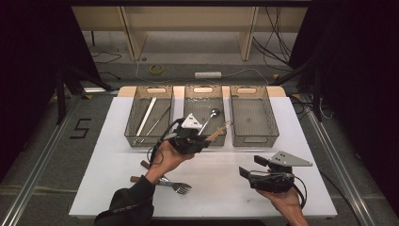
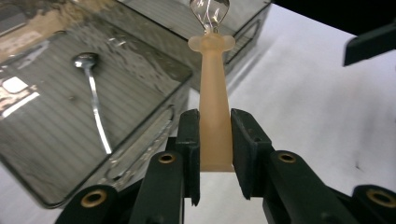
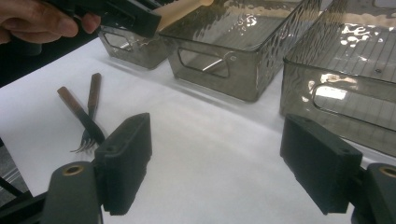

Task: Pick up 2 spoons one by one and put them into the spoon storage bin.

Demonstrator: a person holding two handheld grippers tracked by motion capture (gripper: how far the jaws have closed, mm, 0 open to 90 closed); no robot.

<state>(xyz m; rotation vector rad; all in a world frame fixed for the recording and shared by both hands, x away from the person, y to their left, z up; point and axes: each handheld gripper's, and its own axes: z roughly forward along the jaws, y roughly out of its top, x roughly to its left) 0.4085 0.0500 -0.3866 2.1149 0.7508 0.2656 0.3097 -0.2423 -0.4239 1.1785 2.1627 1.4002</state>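
My left gripper (image 1: 207,140) hovers at the front edge of the middle bin (image 1: 203,90), shut on the pale beige handle (image 2: 214,79) of a utensil. In the left gripper view the pads clamp the handle from both sides, and its shiny metal end (image 2: 209,9) points up over the bin's rim. The utensil (image 1: 219,133) slants toward the right in the high view. A metal spoon (image 1: 210,117) lies inside the middle bin; the spoon (image 2: 92,95) rests on the ribbed floor. My right gripper (image 1: 248,173) is held low over the front right of the table, jaws wide open with nothing between them (image 3: 215,172).
Three smoked clear bins stand in a row at the back: the left bin (image 1: 149,92) holds long thin utensils, the right bin (image 1: 251,90) looks bare. Two brown-handled forks (image 1: 165,181) lie crossed near the front left, forks (image 3: 86,122). White table (image 1: 221,188).
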